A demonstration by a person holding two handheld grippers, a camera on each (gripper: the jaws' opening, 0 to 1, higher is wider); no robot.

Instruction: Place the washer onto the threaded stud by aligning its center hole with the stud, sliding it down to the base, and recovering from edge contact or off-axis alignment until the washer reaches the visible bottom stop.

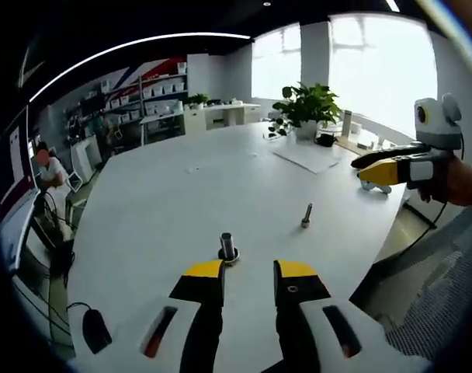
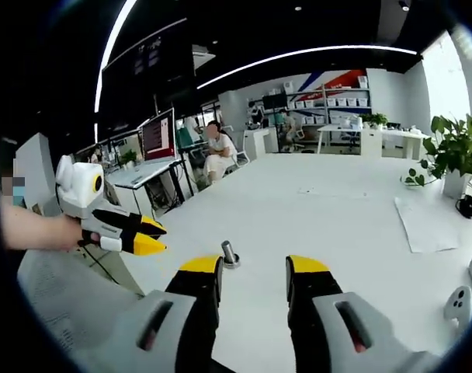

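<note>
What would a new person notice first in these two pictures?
Probably the yellow-tipped left tool, open just short of the threaded stud that stands upright on the big white table. A second small bolt stands farther right. The right tool is open too, and a potted plant sits at the far end.

My left tool: two black jaws capped in yellow, a small screw on the right jaw, pale grey housings behind with slots, red on the left, dark on the right. My right tool: same black jaws, yellow tips, grey housings with slots. Each tool body is white where my hand grips it.
</note>
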